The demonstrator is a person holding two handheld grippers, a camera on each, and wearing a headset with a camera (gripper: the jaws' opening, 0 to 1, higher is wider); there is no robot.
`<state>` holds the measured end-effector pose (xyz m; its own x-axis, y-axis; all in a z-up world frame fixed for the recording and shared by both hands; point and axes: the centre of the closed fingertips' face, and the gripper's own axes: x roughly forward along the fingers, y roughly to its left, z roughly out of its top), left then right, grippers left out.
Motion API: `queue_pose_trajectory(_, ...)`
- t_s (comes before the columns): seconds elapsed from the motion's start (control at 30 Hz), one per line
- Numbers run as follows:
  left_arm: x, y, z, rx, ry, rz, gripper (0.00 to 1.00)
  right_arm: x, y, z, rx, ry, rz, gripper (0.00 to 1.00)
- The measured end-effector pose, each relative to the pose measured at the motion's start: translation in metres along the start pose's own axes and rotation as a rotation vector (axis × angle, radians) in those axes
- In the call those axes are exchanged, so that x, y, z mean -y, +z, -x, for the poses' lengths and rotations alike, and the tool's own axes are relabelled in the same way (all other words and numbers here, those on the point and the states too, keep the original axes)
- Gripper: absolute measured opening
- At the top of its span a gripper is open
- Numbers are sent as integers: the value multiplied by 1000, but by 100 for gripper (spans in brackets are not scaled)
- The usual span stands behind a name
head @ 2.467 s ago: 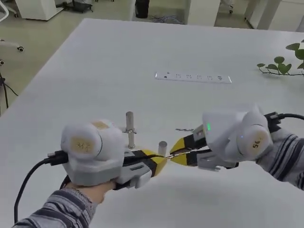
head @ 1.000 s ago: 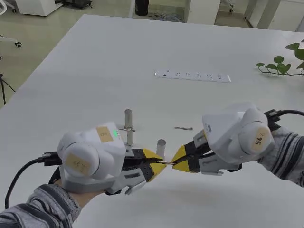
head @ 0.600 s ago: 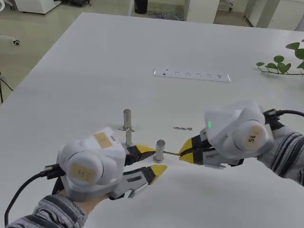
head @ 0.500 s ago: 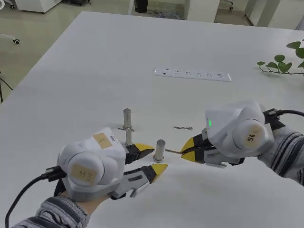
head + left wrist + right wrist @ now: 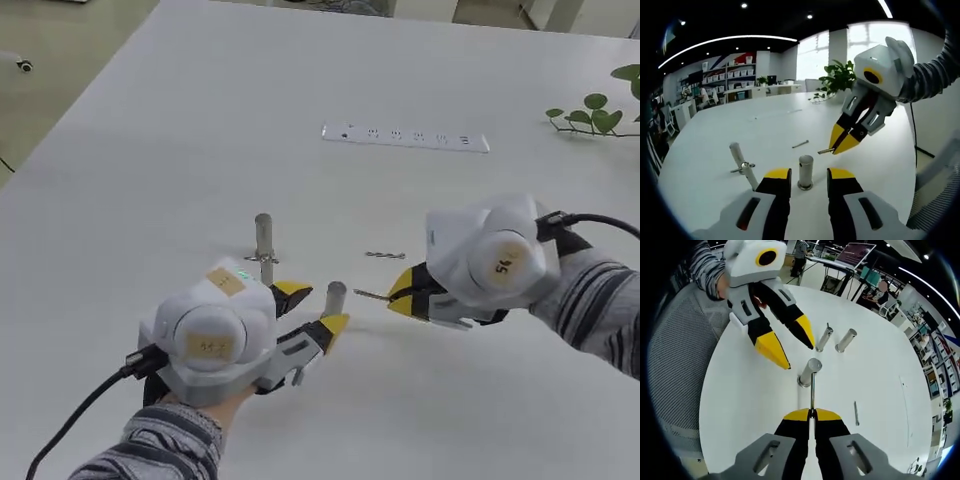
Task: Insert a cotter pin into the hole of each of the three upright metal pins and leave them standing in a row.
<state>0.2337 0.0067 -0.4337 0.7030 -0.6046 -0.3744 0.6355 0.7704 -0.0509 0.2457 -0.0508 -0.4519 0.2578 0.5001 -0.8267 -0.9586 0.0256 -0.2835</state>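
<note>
Where the white tabletop (image 5: 200, 150) lies nearest the person, a short upright grey metal pin (image 5: 334, 297) is seen standing between the yellow-tipped jaws of the left gripper (image 5: 314, 306). These jaws are spread apart on either side of the pin, and nothing is gripped by them.

To the right, the right gripper (image 5: 398, 295) is closed on a thin wire cotter pin (image 5: 812, 390). The wire is held level and is pointed left at the upper end of the metal pin. A narrow gap between its free tip and the pin is shown in the head view. Whether they touch cannot be told from the right gripper view.

Farther off and slightly left, two more pins are lined up one behind the other. The middle metal pin (image 5: 825, 338) is crossed near its top by a second cotter pin (image 5: 262, 258), and its lower part is hidden behind the left gripper in the head view. The farthest metal pin (image 5: 263, 228) is seen upright just beyond it.

A loose cotter pin (image 5: 385, 255) is laid flat on the table, just beyond the right gripper. A long white power strip (image 5: 405, 137) is placed well beyond it, and a green leafy plant (image 5: 598, 108) is seen at the far right edge. Striped sleeves (image 5: 590, 300) are worn on both arms.
</note>
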Motion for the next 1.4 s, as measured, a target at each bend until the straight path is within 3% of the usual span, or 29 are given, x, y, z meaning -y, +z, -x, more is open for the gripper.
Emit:
queue_pose_trajectory(0.67,-5,-22,-29,-64,42,54,20,0,-3,-15,-16,49,28,0)
queue_pose_trajectory(1.4,-7,-26,-36,-85,62,82,11,-1,4,-11,-17,62,47,0)
